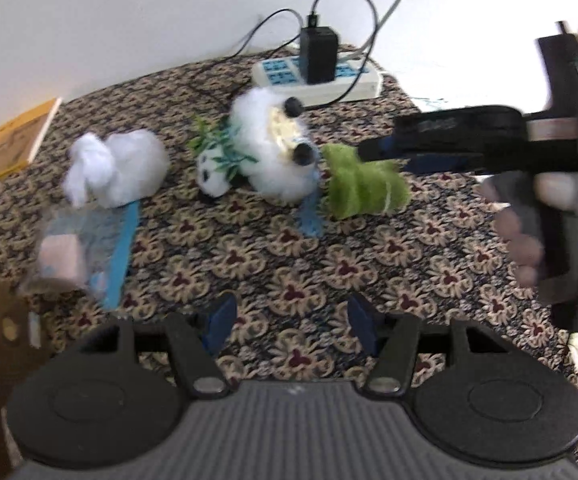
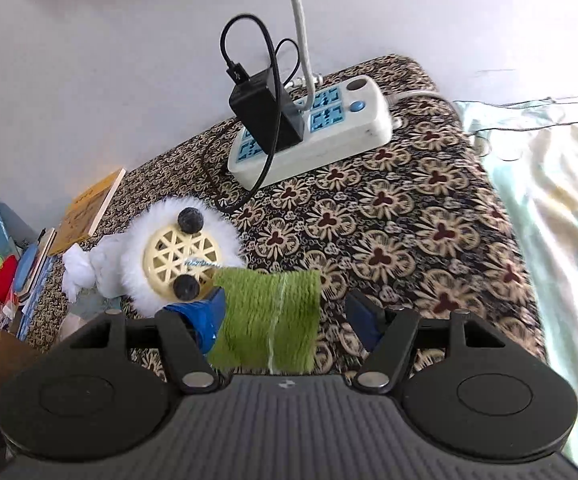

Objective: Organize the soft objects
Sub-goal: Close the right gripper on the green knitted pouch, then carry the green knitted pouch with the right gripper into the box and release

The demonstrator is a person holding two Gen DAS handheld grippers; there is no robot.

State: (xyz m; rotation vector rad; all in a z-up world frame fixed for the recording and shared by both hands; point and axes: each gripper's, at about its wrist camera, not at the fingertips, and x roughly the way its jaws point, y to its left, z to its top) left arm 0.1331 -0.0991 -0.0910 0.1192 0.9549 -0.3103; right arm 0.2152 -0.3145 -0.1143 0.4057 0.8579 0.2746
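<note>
The right gripper [image 2: 285,312] is spread around the green cloth [image 2: 267,316], just beside the white plush [image 2: 181,252]. The left gripper [image 1: 291,322] hangs spread, well apart from the plush.

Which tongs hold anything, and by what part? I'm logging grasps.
Neither holds yet. The right tongs stand open around the green cloth, not shut on it; the left tongs are open over bare tablecloth.

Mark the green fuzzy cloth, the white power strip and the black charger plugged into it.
green fuzzy cloth [image 2: 267,320]: right wrist view, middle of its pile.
white power strip [image 2: 341,136]: right wrist view, top face near the switch end.
black charger [image 1: 318,56]: left wrist view, front face of its body.
</note>
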